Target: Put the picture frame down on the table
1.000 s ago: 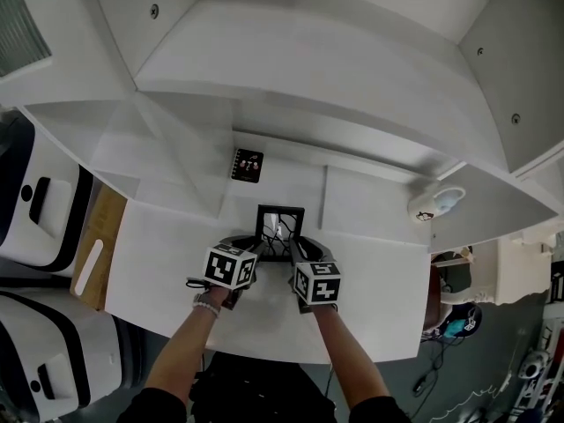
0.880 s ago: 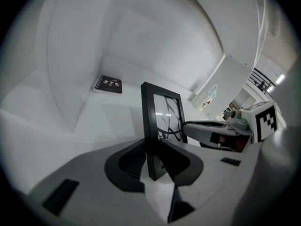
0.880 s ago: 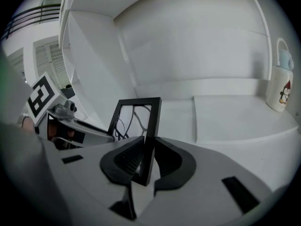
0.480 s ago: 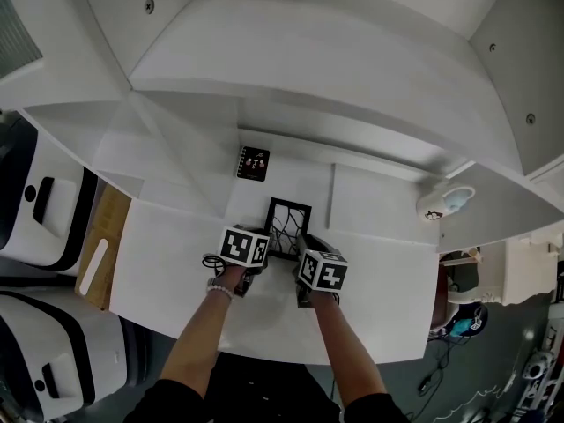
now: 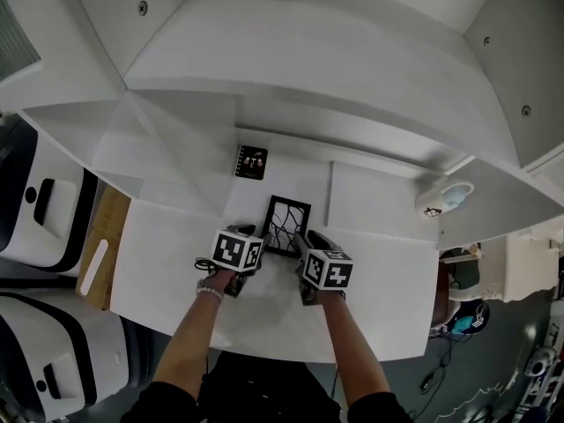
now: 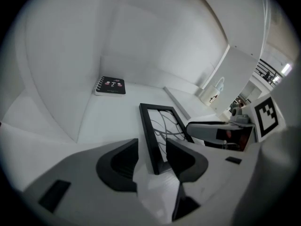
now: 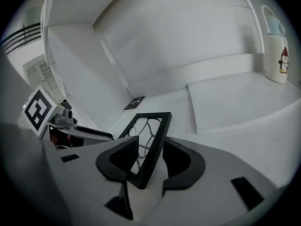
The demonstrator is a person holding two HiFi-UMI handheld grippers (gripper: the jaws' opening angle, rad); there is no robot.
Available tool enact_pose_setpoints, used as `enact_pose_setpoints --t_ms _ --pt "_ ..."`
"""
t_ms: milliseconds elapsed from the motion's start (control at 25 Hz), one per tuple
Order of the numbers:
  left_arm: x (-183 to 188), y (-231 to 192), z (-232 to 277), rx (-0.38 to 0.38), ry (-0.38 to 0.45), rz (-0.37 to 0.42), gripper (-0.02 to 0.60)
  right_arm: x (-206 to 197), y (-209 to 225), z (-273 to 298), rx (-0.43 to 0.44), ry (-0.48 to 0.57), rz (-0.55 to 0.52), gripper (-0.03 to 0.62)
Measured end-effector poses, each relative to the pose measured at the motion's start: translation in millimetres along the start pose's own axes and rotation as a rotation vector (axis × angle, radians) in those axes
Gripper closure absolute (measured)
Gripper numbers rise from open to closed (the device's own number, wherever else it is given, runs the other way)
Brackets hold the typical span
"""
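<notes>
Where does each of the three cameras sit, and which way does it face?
Head view: on the person's head, facing steeply down at the table; both forearms, left tongs and right tongs show.
Left gripper view: on the left tongs, facing along its jaws toward the notebook; right tongs show at right.
Right gripper view: on the right tongs, facing along its jaws toward the back wall; left tongs show at left.
Shared: both gripper views have the picture frame between their jaws, seen from opposite sides.
</notes>
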State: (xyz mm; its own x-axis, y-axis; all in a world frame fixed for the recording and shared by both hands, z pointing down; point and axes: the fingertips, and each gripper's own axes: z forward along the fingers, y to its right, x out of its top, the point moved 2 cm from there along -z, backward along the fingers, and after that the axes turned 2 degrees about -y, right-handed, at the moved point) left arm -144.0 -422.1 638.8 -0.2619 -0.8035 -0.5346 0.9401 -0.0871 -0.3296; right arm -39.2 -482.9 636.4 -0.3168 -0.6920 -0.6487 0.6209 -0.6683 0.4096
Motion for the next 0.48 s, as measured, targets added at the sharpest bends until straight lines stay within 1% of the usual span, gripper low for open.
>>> enact_pose_setpoints --t_ms 120,200,280,480 --pt "-8 3 -12 -0.044 0.035 -0.015 0.396 -8 -16 -8 0.077 -0.033 -0.116 0.433" --pt "-15 6 -15 -0.067 0.038 -0.007 0.377 -17 -22 -14 0.097 -0.067 -0.199 0.419" --pt "-22 10 -14 -0.071 0.027 0.029 0.373 -27 -23 -19 0.100 -0.103 -0.260 0.411" --pt "-32 19 -12 -0.072 0.008 0.102 0.373 -48 -26 -21 0.106 -0.183 -0.354 0.411"
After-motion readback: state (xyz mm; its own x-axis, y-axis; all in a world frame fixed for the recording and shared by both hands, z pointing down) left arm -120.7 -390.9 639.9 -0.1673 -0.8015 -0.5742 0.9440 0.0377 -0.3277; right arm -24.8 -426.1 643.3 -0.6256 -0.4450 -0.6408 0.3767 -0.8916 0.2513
